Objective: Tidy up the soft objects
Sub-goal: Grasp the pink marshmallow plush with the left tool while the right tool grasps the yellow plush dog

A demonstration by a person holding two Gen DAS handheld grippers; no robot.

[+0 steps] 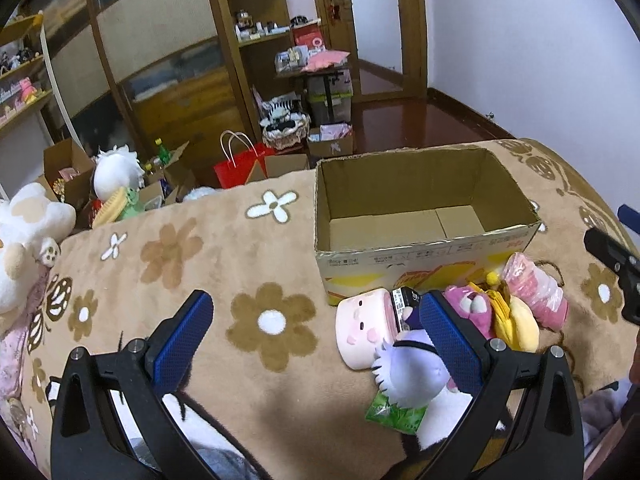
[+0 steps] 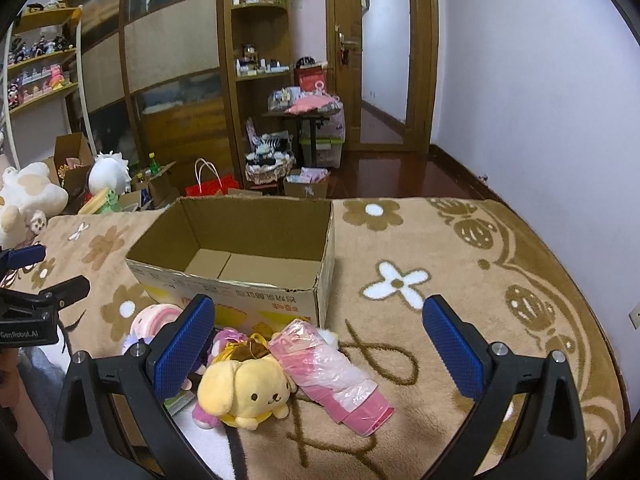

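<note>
An open cardboard box (image 1: 424, 216) (image 2: 248, 256) stands empty on the brown flowered blanket (image 1: 240, 256). In front of it lies a pile of soft toys: a pink-and-white cylinder plush (image 1: 362, 330) (image 2: 154, 318), a white and lilac plush (image 1: 408, 376), a magenta plush (image 1: 470, 308), a yellow dog plush (image 2: 244, 392) (image 1: 516, 326) and a pink bundle in clear plastic (image 2: 332, 376) (image 1: 536, 290). My left gripper (image 1: 316, 336) is open and empty, its right finger over the pile. My right gripper (image 2: 318, 344) is open and empty above the yellow dog and the pink bundle.
Large white plush toys (image 1: 28, 236) (image 2: 28, 196) sit at the blanket's left end. Beyond the blanket are boxes, a red paper bag (image 1: 240, 166), wooden cabinets and a door (image 2: 384, 56). The right gripper shows at the right edge of the left wrist view (image 1: 616, 268).
</note>
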